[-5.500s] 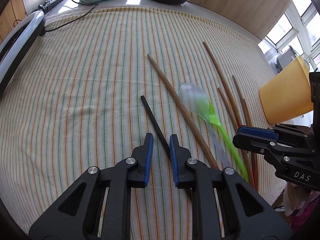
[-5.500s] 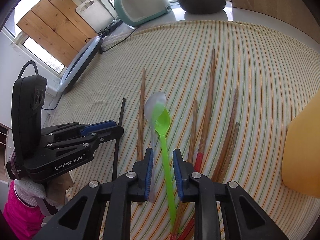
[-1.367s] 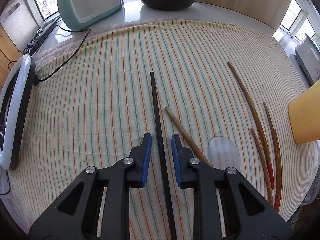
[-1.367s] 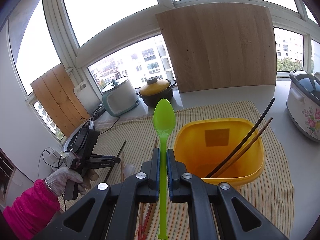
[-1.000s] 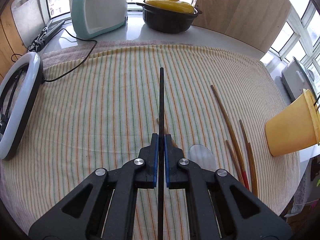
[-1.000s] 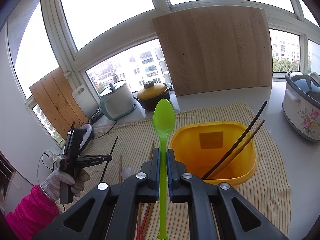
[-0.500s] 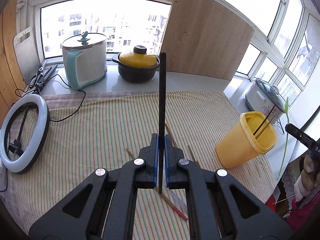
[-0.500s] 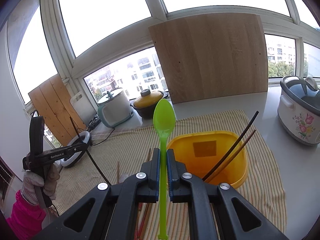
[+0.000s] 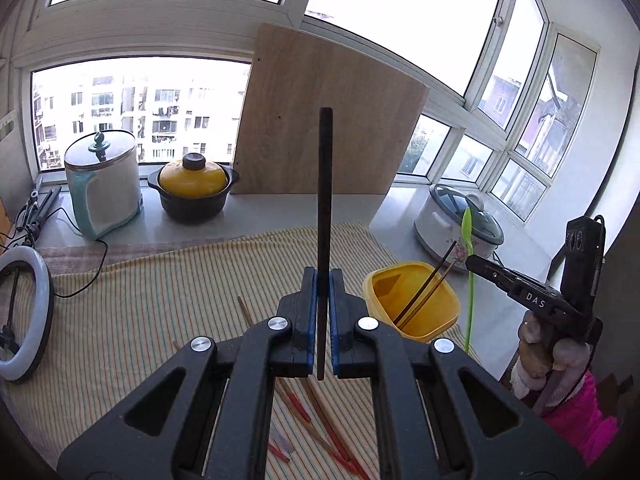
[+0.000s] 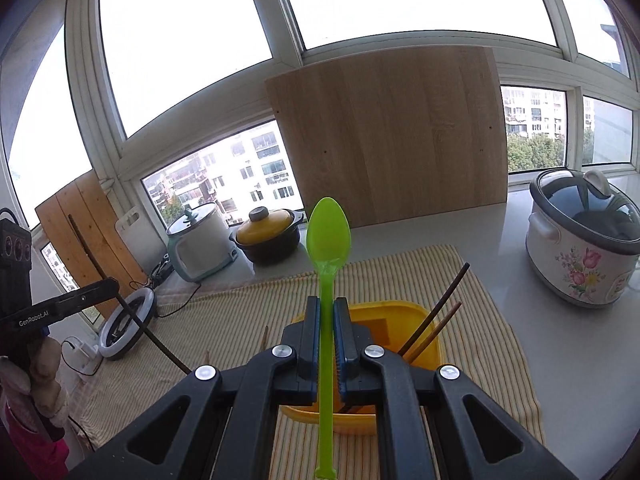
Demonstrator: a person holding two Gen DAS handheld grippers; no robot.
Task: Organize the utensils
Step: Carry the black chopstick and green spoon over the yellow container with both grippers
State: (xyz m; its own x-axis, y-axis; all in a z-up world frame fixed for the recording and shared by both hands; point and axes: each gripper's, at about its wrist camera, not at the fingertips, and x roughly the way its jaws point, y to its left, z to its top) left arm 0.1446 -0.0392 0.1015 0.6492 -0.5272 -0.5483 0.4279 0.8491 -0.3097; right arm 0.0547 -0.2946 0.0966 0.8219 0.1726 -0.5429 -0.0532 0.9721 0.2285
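My left gripper [image 9: 323,280] is shut on a black chopstick [image 9: 324,184] that stands upright between its blue pads, raised well above the striped cloth [image 9: 140,308]. My right gripper [image 10: 327,308] is shut on a green plastic spoon [image 10: 328,236], bowl up, held above the yellow tub [image 10: 400,312]. That yellow tub [image 9: 412,304] holds a black and a brown chopstick leaning at its right side. Several wooden and red-tipped chopsticks [image 9: 320,420] lie on the cloth below my left gripper. In the left wrist view the green spoon [image 9: 467,264] hangs beside the tub's right edge.
A wooden board [image 9: 328,128] leans on the window. A teal-white cooker [image 9: 104,184] and a yellow-lidded black pot [image 9: 194,188] stand on the sill; a floral rice cooker [image 10: 580,248] sits right. A ring light [image 9: 24,312] lies left. Gloved hands [image 9: 548,356] hold both grippers.
My left gripper has risen high off the cloth with the black chopstick and tilted up, so the window and tub now show. The right gripper drifted slightly, still holding the spoon over the tub.
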